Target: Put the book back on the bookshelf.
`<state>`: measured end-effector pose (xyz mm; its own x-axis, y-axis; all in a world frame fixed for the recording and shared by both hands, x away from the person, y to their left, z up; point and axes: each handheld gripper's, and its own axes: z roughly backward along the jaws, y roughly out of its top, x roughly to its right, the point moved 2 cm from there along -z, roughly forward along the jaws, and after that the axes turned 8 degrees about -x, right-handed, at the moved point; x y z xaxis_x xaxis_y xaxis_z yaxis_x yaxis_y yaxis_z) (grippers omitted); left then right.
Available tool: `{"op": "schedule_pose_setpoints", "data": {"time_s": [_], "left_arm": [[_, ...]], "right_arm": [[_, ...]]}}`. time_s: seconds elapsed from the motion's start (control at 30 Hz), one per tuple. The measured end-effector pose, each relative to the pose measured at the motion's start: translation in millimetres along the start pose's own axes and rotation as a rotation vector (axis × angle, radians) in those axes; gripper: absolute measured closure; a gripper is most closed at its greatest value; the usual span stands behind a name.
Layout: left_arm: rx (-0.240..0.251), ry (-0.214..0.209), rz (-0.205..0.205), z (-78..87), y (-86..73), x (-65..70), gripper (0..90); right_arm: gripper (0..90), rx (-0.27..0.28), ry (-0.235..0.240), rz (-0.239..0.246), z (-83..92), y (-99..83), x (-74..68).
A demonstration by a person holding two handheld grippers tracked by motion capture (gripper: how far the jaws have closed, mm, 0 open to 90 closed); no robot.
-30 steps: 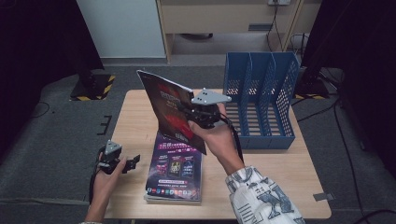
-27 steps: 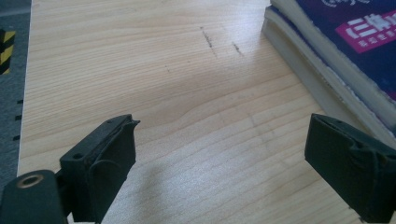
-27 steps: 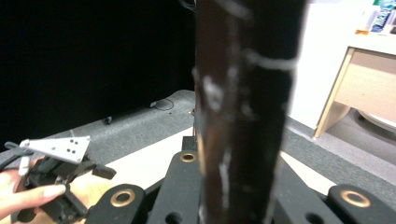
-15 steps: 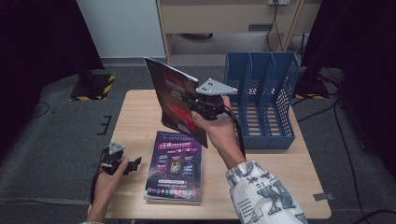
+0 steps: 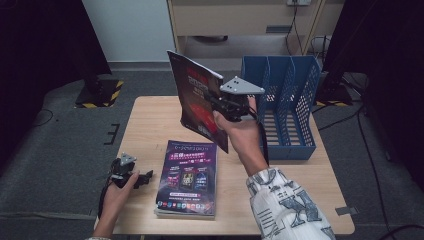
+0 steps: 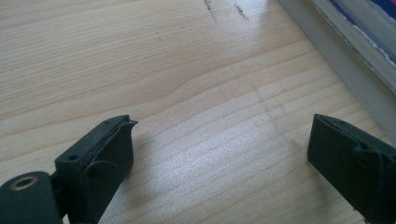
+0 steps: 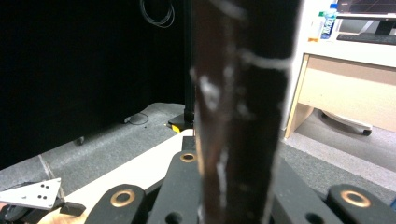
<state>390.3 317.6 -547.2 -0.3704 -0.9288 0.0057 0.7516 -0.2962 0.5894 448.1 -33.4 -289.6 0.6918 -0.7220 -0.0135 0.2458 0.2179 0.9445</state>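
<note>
Above the table (image 5: 150, 115), my right gripper (image 5: 220, 107) clamps one magazine (image 5: 197, 102) upright; one stack (image 5: 187, 177) lies flat, beside my left gripper (image 5: 142, 178), jaws apart, empty.

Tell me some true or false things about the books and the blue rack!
1. The right hand-held gripper holds a magazine up off the table. True.
2. The blue file rack is full of books. False: its slots look empty.
3. A stack of magazines lies flat on the wooden table. True.
4. The left hand-held gripper is clamped on the stack. False: its jaws stand open over bare table beside it.
</note>
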Motion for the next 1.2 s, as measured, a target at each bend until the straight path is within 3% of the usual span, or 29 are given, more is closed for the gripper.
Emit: {"op": "schedule_pose_setpoints", "data": {"time_s": [0.23,0.6,1.2], "left_arm": [[0.002,-0.005,-0.024,-2.4,0.1,3.5,4.6],[0.013,-0.004,-0.026,-3.6,-0.6,3.7,2.6],[0.011,-0.005,-0.027,-4.0,-0.3,3.8,1.9]], "right_arm": [[87.0,-0.003,-0.016,0.002,3.1,1.8,4.0],[87.0,0.008,-0.040,-0.013,11.2,3.6,13.5],[87.0,0.016,-0.123,-0.043,35.8,2.7,45.2]]}}
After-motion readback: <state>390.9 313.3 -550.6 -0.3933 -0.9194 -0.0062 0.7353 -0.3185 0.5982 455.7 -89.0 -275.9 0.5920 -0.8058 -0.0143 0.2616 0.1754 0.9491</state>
